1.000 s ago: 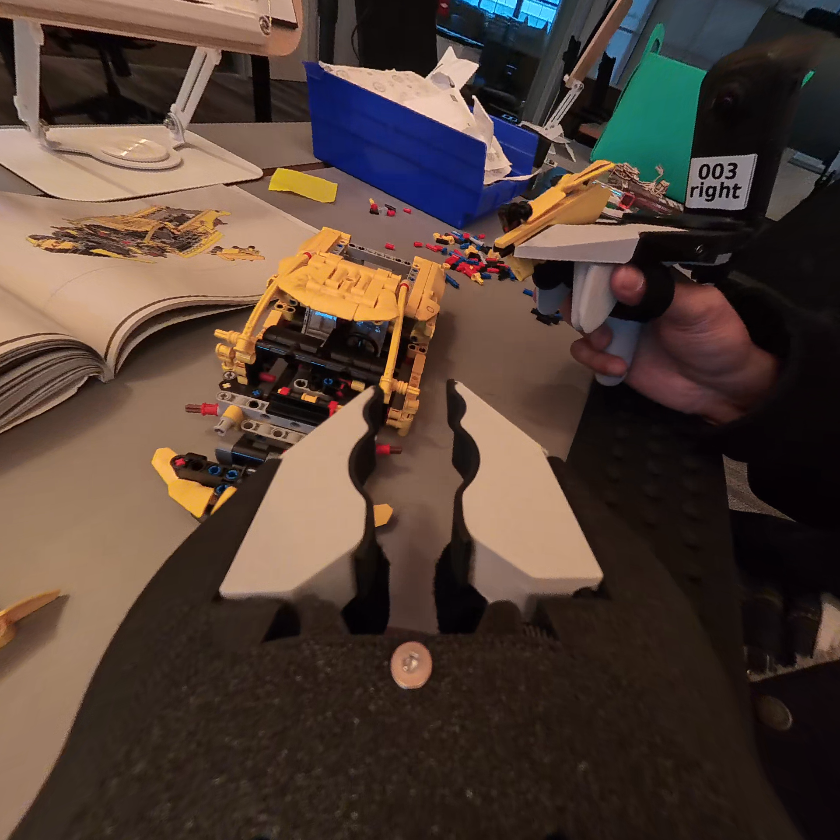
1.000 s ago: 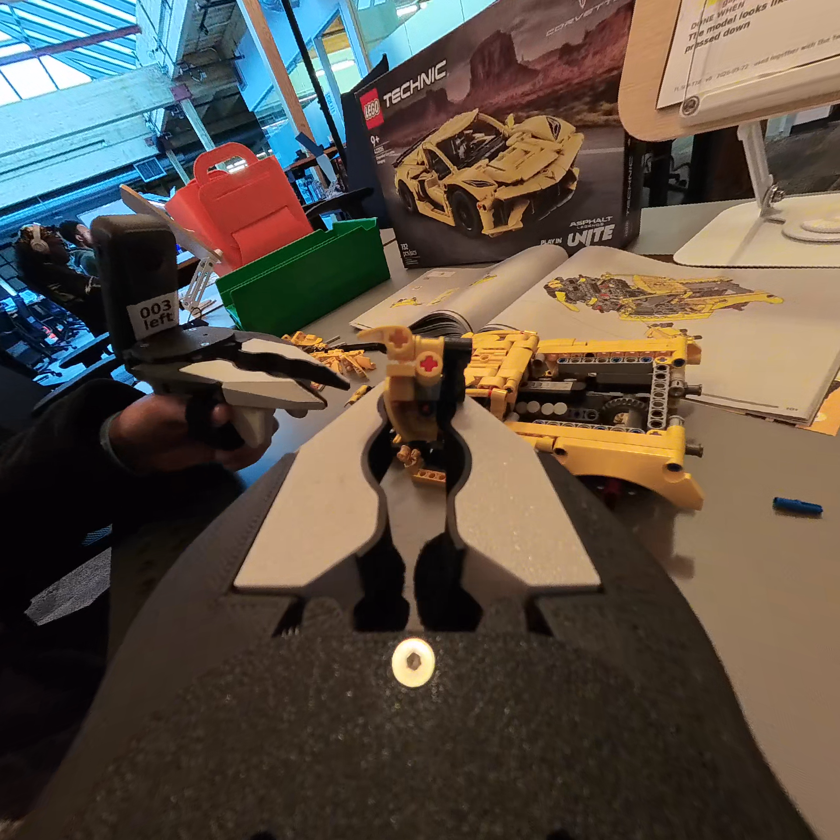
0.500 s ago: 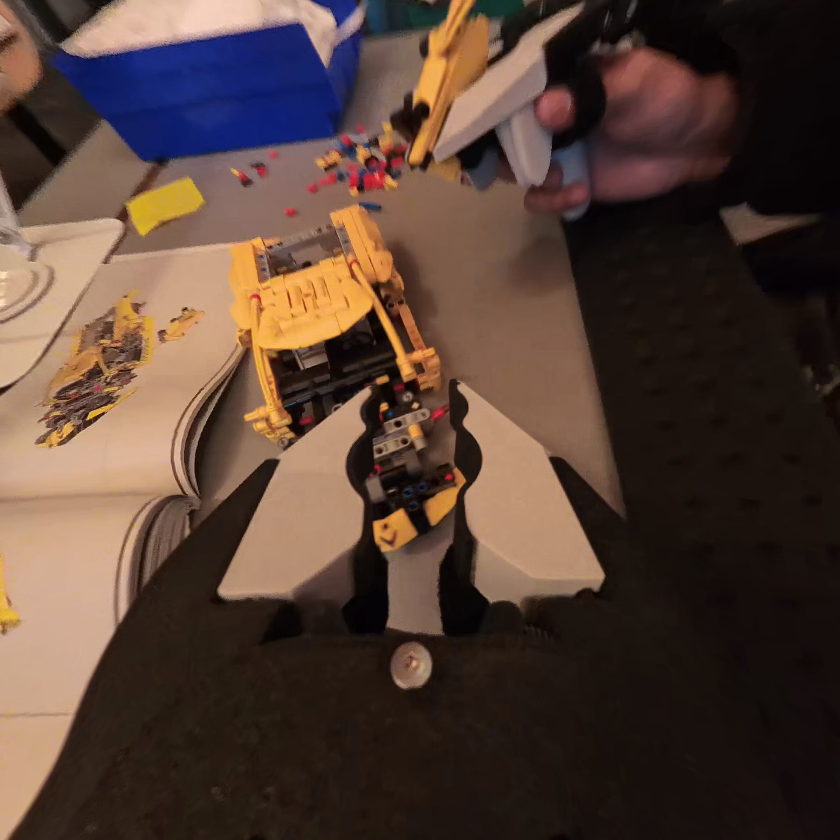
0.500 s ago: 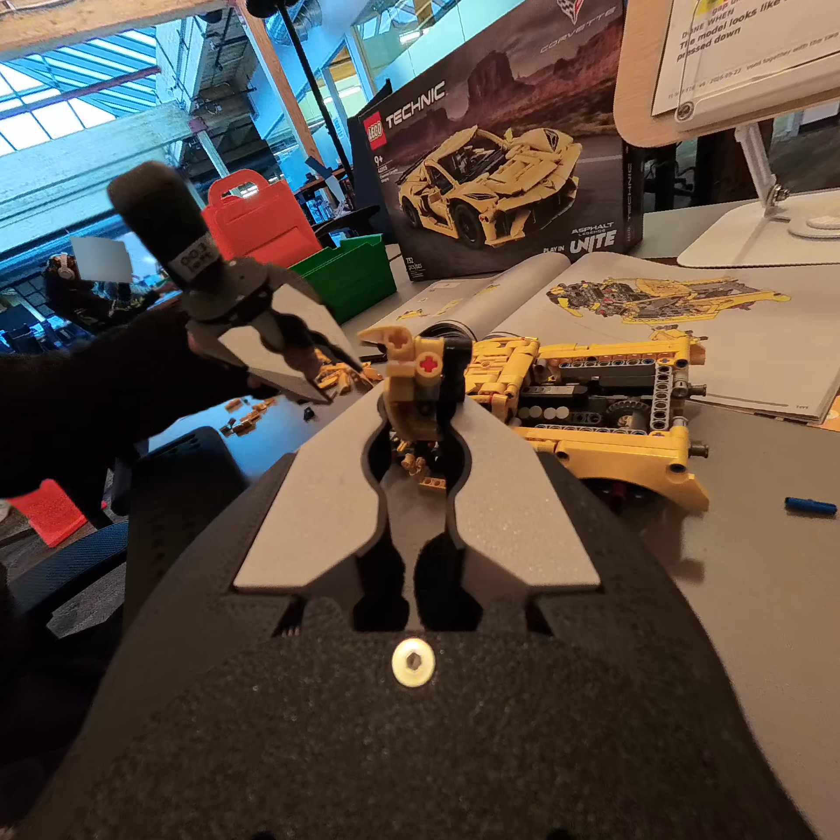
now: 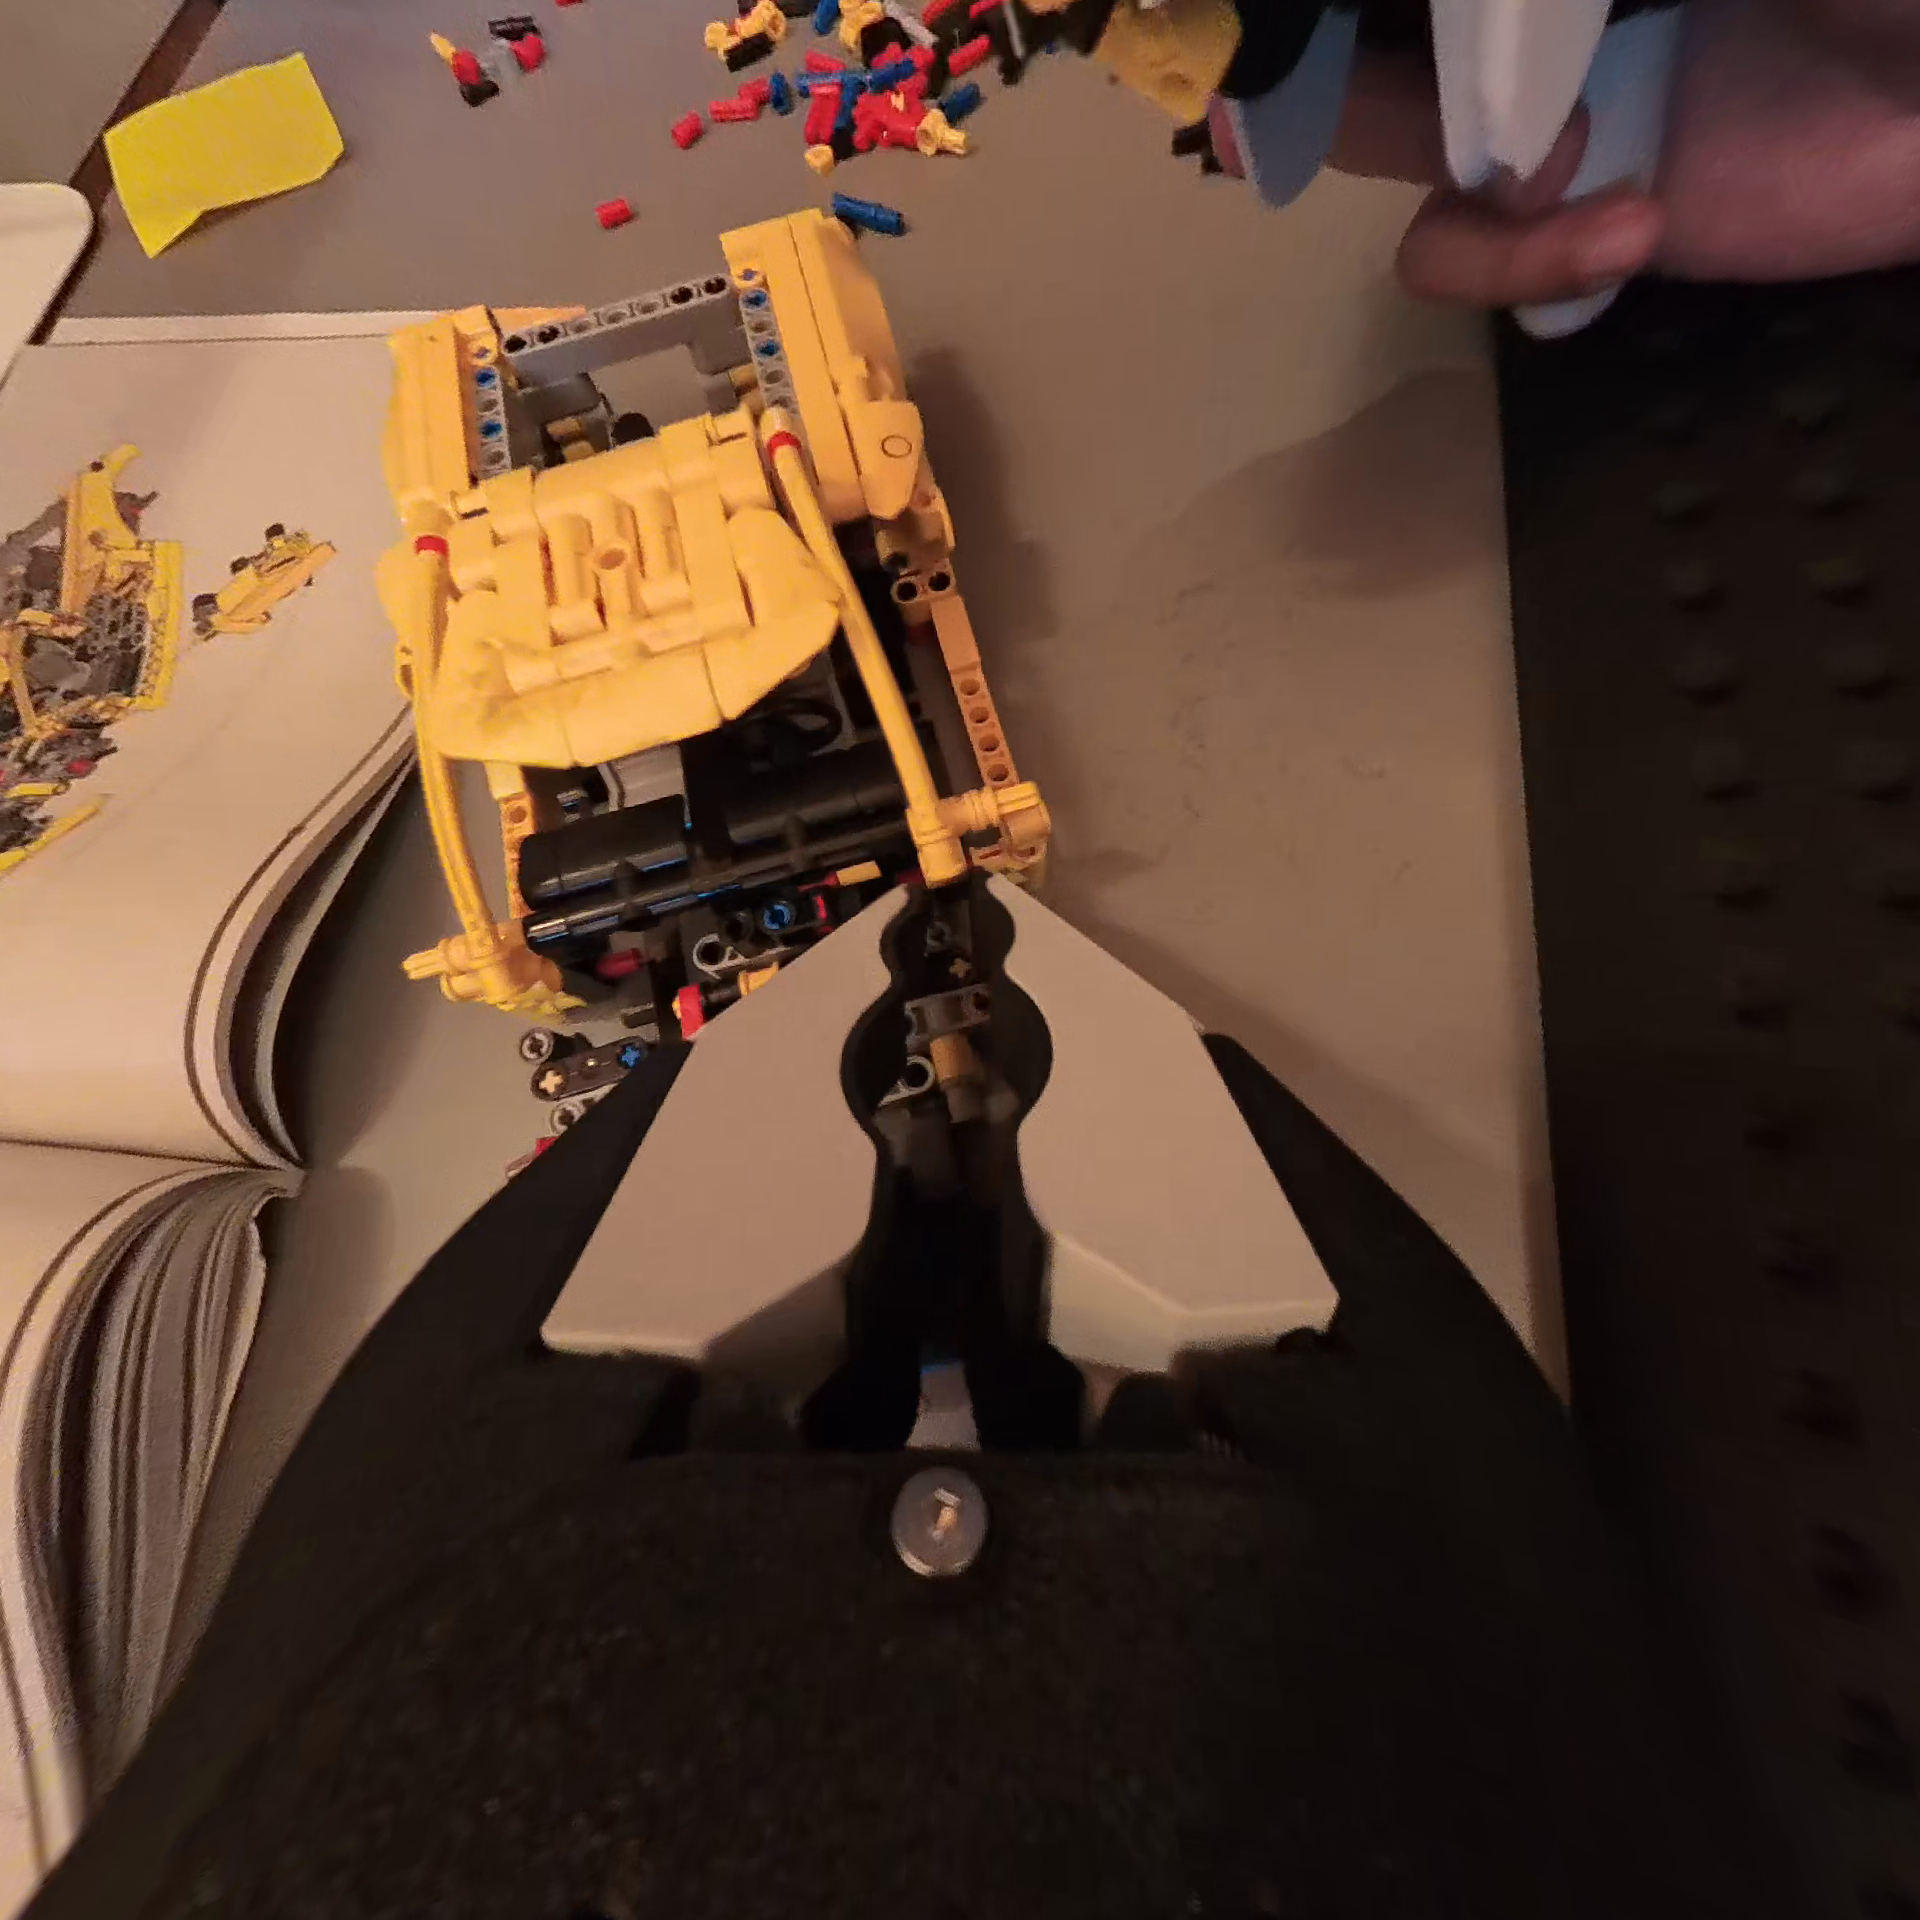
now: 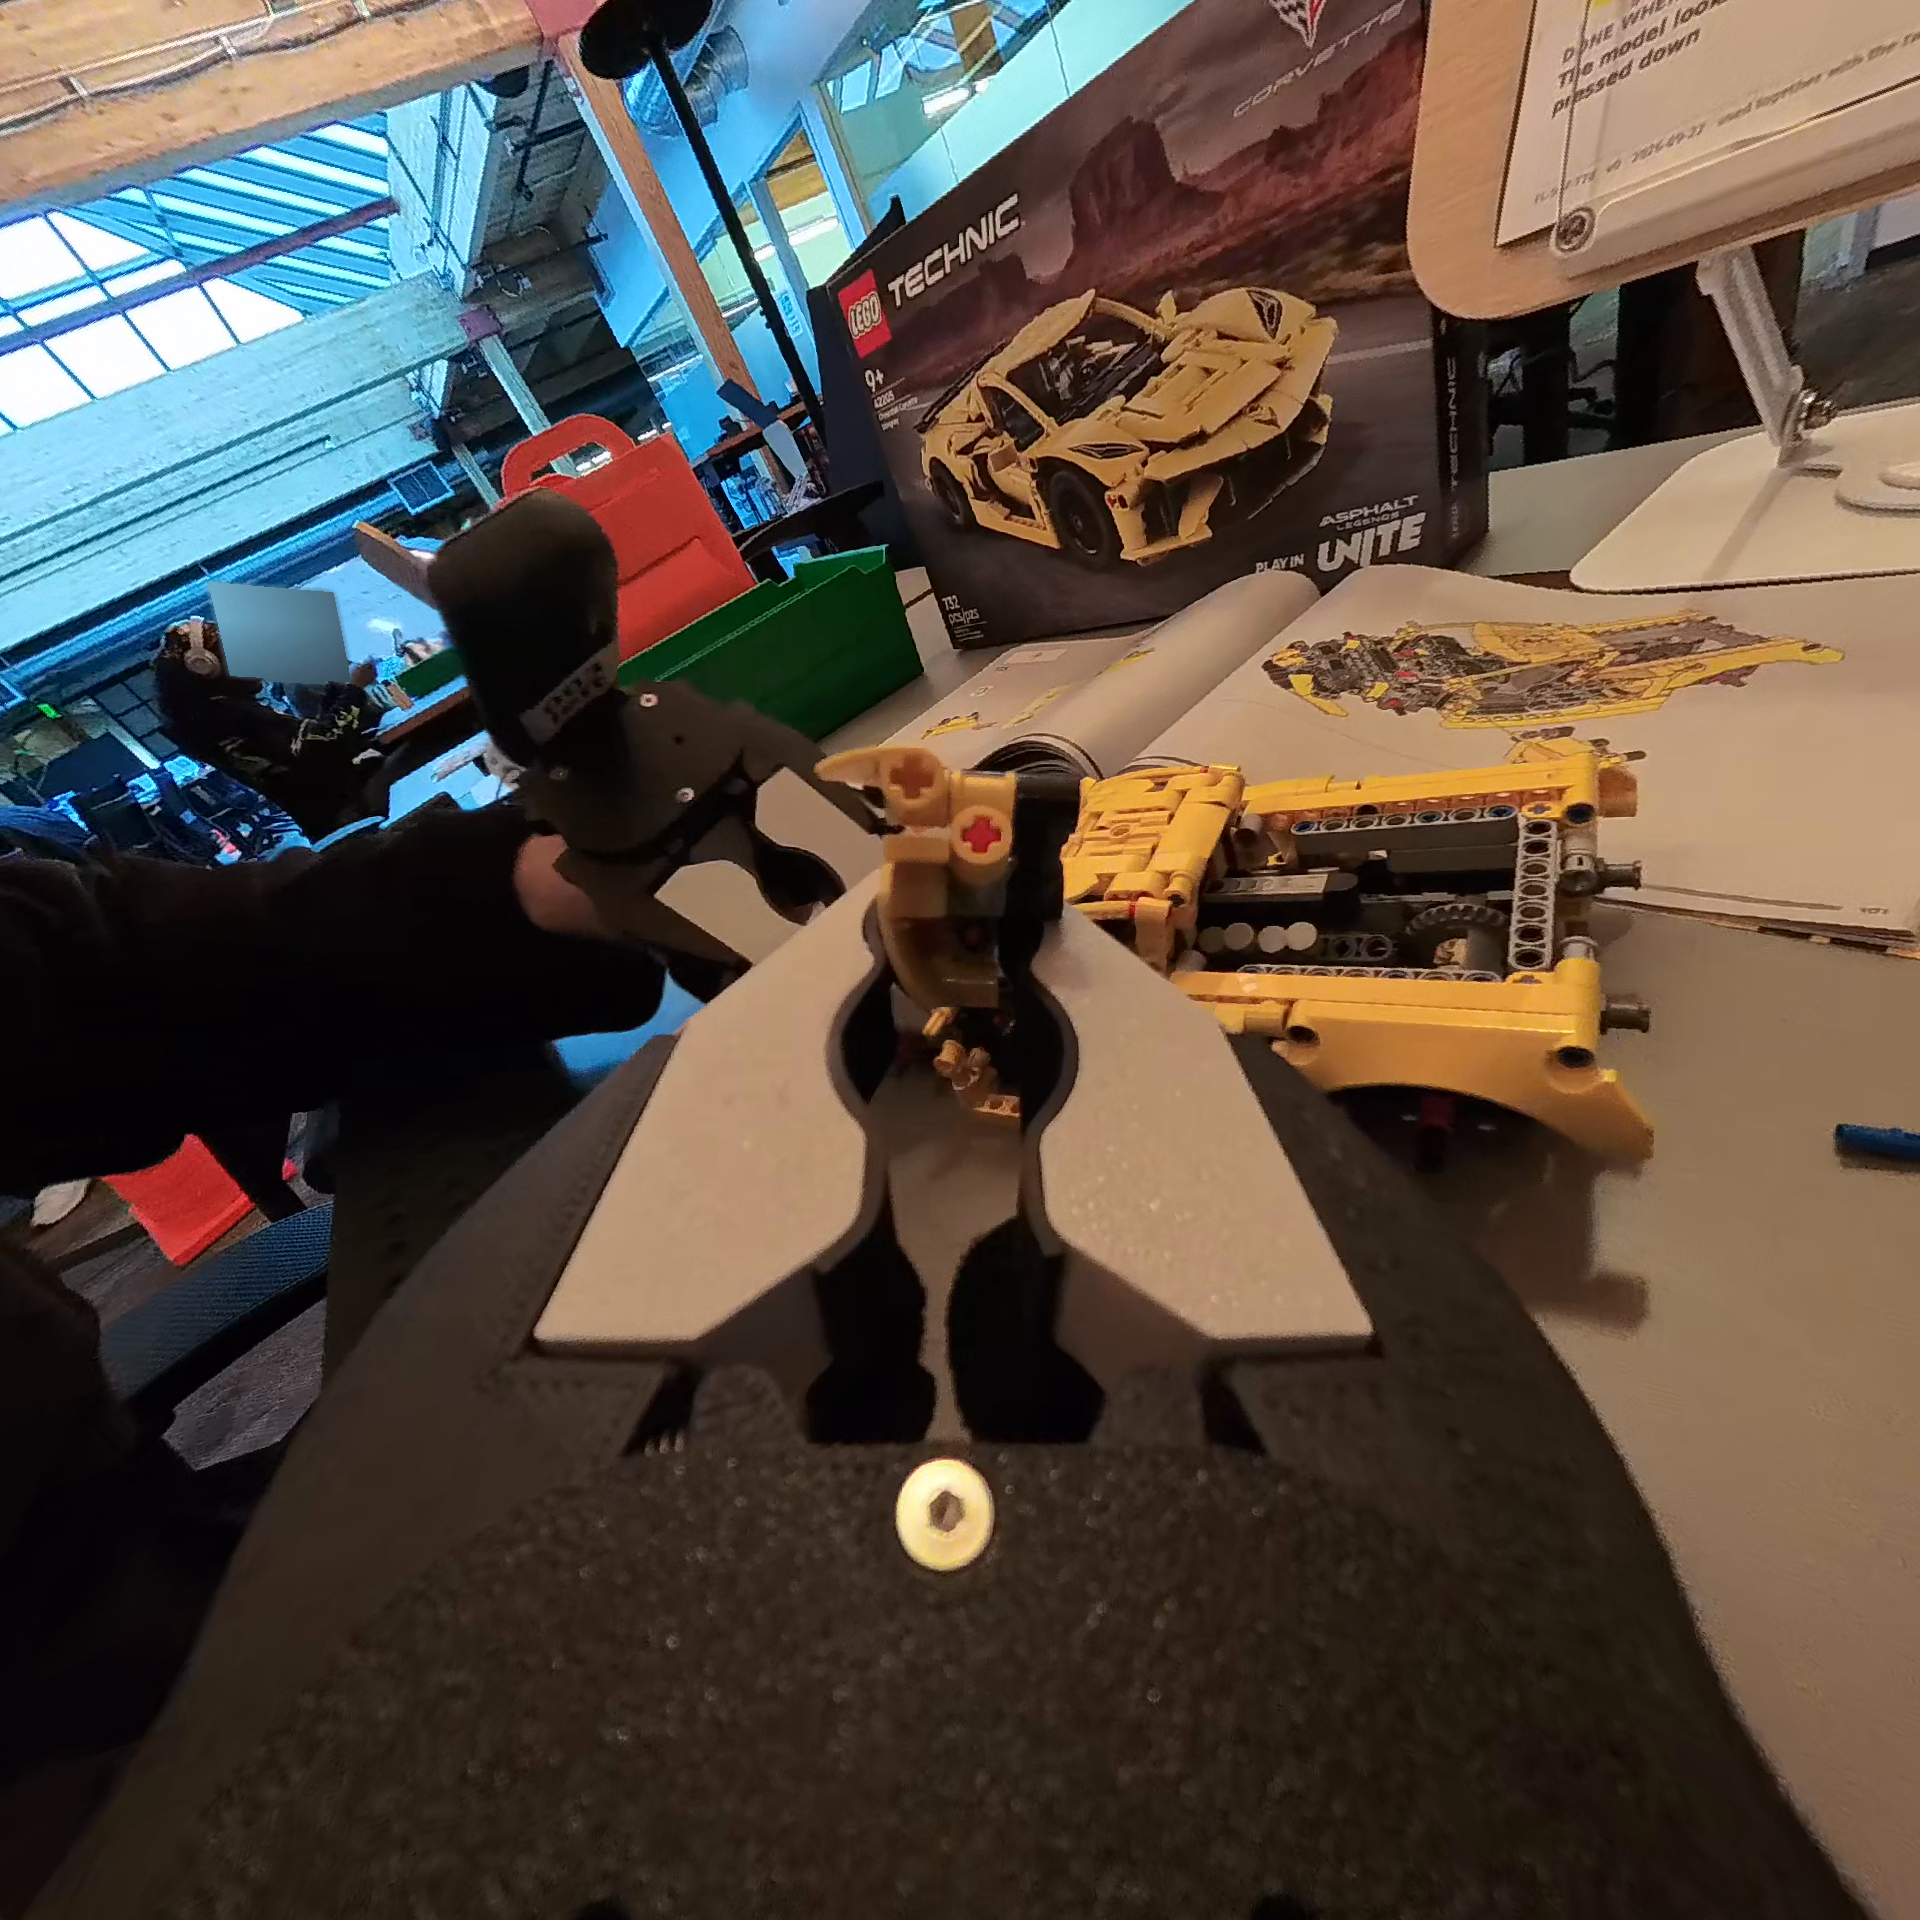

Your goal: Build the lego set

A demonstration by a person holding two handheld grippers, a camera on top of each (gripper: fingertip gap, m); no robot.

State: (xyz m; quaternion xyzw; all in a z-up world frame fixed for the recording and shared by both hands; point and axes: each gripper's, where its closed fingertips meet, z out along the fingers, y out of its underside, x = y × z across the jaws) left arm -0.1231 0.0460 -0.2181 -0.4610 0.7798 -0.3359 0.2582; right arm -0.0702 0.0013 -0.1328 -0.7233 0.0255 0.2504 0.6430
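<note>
Yellow Technic car chassis point(image 5: 665, 665): part-built, on grey table point(image 5: 1226, 644), touching open instruction book point(image 5: 156, 748); loose pins point(image 5: 862, 94) scattered beyond

Left gripper point(image 5: 951, 914): over chassis near end, fingers nearly shut around dark axle-and-connector structure there; firm contact not confirmable

Right gripper point(image 6: 961, 925): closed on small yellow sub-assembly point(image 6: 940, 862) with red cross pins, held clear of table, beside chassis

Handling, judged: light, rigid plastic; pin joints prone to popping under twist or side load; thin curved yellow hoses flexible, unfit for gripping. Best hold on stiff side beams or grey frame, not roof panels
</note>
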